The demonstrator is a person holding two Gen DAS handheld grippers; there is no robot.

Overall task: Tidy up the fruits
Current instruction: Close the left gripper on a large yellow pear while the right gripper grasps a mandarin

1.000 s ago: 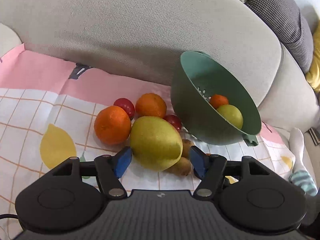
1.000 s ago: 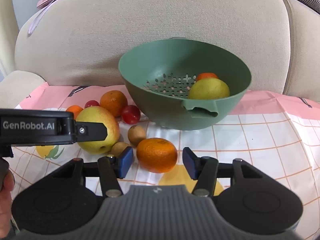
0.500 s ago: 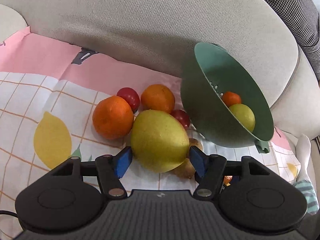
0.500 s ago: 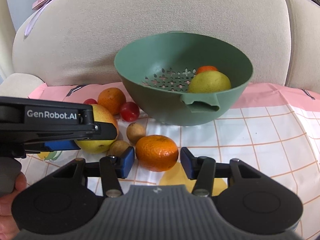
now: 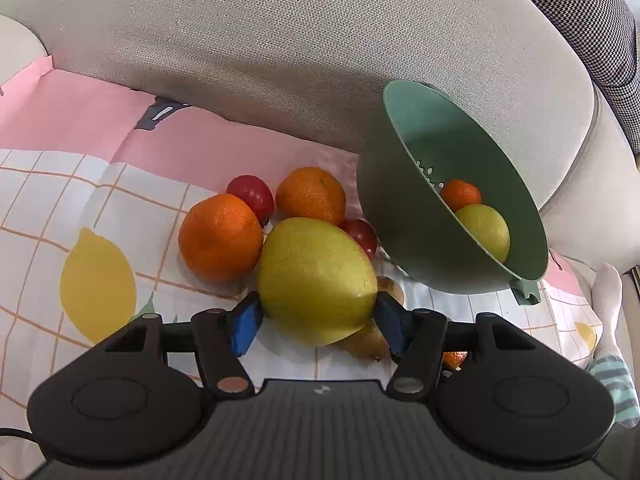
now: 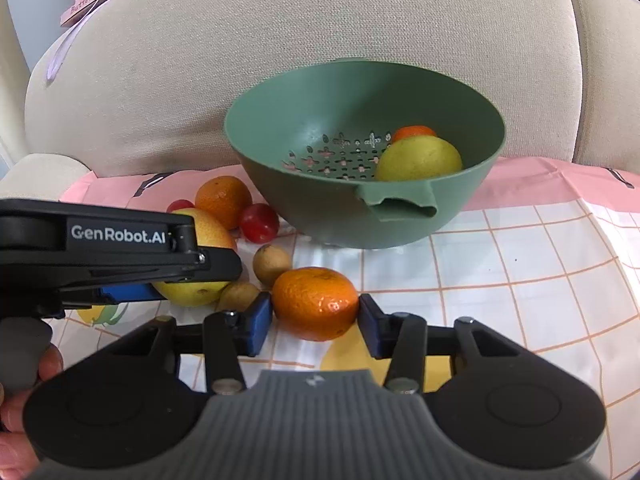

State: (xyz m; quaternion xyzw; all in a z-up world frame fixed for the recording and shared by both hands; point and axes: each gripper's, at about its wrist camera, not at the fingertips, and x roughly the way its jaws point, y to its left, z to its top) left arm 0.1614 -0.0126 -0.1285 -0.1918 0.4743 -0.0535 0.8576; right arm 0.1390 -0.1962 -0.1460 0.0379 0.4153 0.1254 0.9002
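left gripper (image 5: pixel 318 318): jaws have just been closing around the big yellow-green fruit (image 5: pixel 316 280). both blue pads (image 5: pixel 245 322) now look to be touching its flanks, low on the fruit and below its widest part. read as clamped on it, though how firm i cannot tell.

right gripper (image 6: pixel 316 320): jaws also just closing, with the nearest orange (image 6: pixel 316 302) between them. the right pad touches the peel; the left pad is touching or a hair off. contact looks light, and the orange rests on the checked cloth (image 6: pixel 520 280).

step in hand, my judgement: secure both fruits, then lift to the green colander (image 6: pixel 460 200).

notes for doing it well:
- finish the squeeze before any lift. round, smooth skins will roll out of a loose pinch.
- left grip sits low and toward the near side of the big fruit; pushing forward a little so the pads meet the widest part would likely hold better.
- two small brown fruits (image 6: pixel 272 260) lie just beside both targets; lift straight up so they are not nudged.

beyond: another orange (image 5: pixel 220 236), a third orange (image 5: pixel 310 194) and two small red fruits (image 5: pixel 252 196) sit touching in a cluster on the cloth. the colander stands further back, near the sofa backrest (image 6: pixel 320 20), and already holds a yellow-green fruit (image 6: pixel 418 158) and a small orange one (image 6: pixel 414 132). there is room left on its perforated floor.
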